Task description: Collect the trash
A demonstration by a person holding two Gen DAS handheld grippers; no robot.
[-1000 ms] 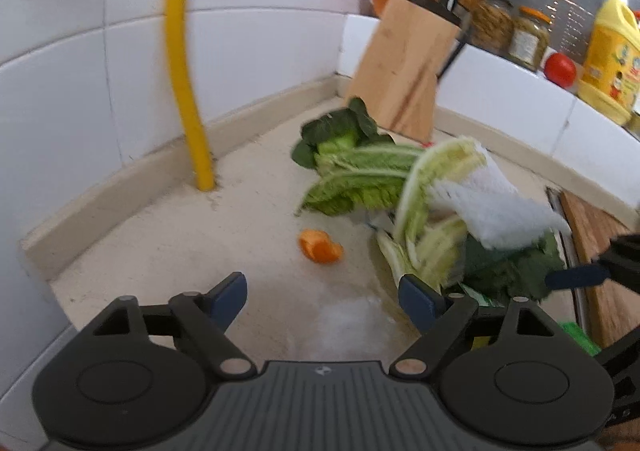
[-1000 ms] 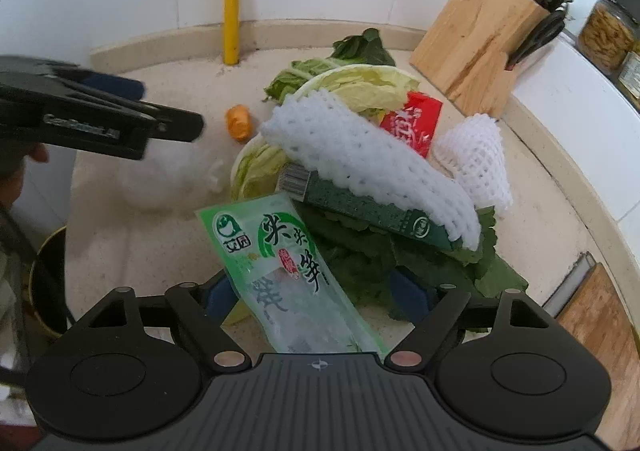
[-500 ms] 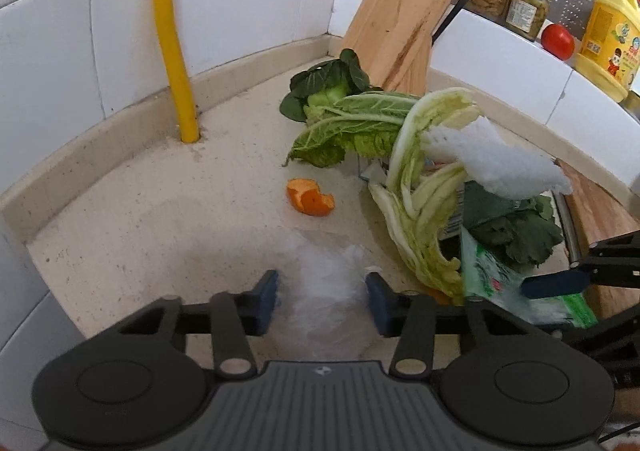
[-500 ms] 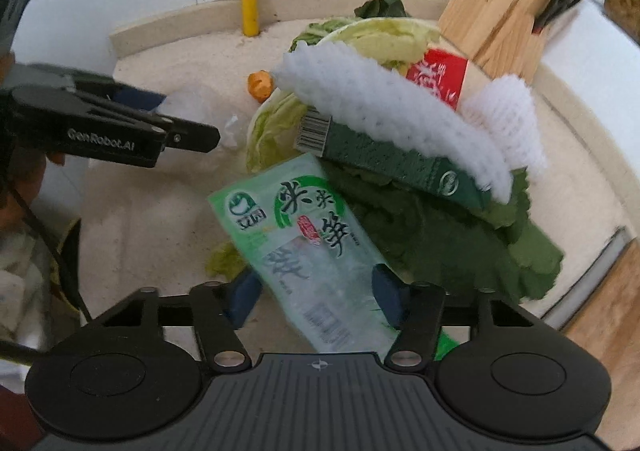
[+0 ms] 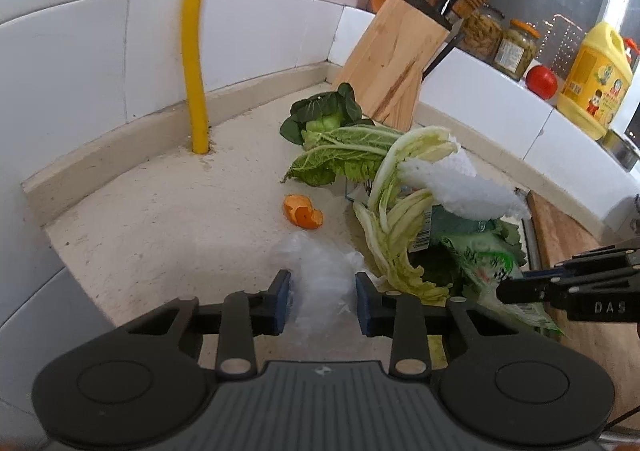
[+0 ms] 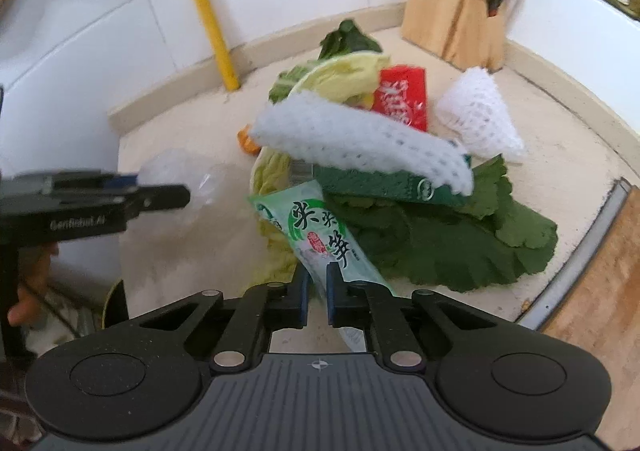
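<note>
Right tongs clamp the green snack packet, long axis toward 11 o'clock; left tongs are closing on the clear plastic bag at 12 o'clock on the worktop.

Between the closing jaws of the left tongs sits a crumpled clear plastic bag, thin, filmy and faintly glossy. The right tongs pinch a shiny green printed plastic packet. Both tools are matt black plastic with ribbed bodies and blue pads. Beyond the packet lies a white foam net sleeve, soft and dimpled, over a green cardboard box and a glossy red foil wrapper. The counter under them is speckled beige stone, slightly rough. Farther back stands a smooth pale wooden knife block against glazed white tiles.
</note>
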